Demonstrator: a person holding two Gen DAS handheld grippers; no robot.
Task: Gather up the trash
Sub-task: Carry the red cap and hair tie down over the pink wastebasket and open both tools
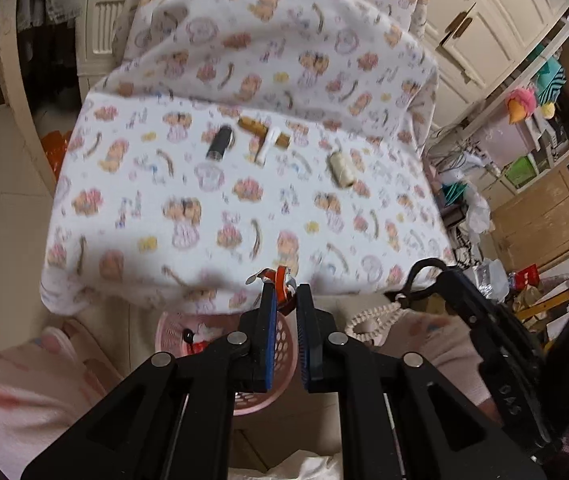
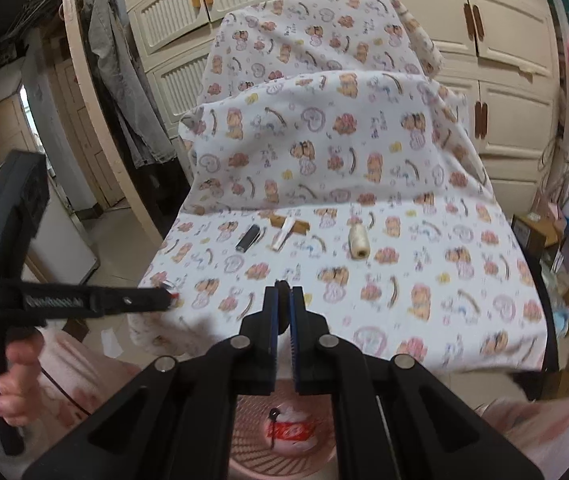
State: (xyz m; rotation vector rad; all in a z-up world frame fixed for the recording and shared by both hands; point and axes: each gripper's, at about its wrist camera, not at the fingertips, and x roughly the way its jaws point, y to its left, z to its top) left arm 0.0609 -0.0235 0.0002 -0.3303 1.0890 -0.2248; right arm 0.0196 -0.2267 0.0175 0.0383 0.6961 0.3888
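My left gripper (image 1: 286,286) is shut on a crumpled orange-and-white wrapper (image 1: 281,275), held over the near edge of the cloth-covered table (image 1: 244,208). A pink perforated basket (image 1: 164,330) stands right below it. From the right wrist view the same left gripper (image 2: 164,294) comes in from the left with the wrapper (image 2: 171,293) at its tips. My right gripper (image 2: 283,286) is shut, with only a small dark bit at its tips. Beneath it the basket (image 2: 252,420) holds a red wrapper (image 2: 292,428) and white tissue.
At the back of the table lie a black cylinder (image 2: 246,238), a brown wooden piece (image 2: 300,226) with a white strip (image 2: 282,238) across it, and a cream thread spool (image 2: 358,242). Cupboards (image 2: 504,80) stand behind, cluttered shelves (image 1: 544,140) to the right. A hand (image 2: 16,380) grips the left tool.
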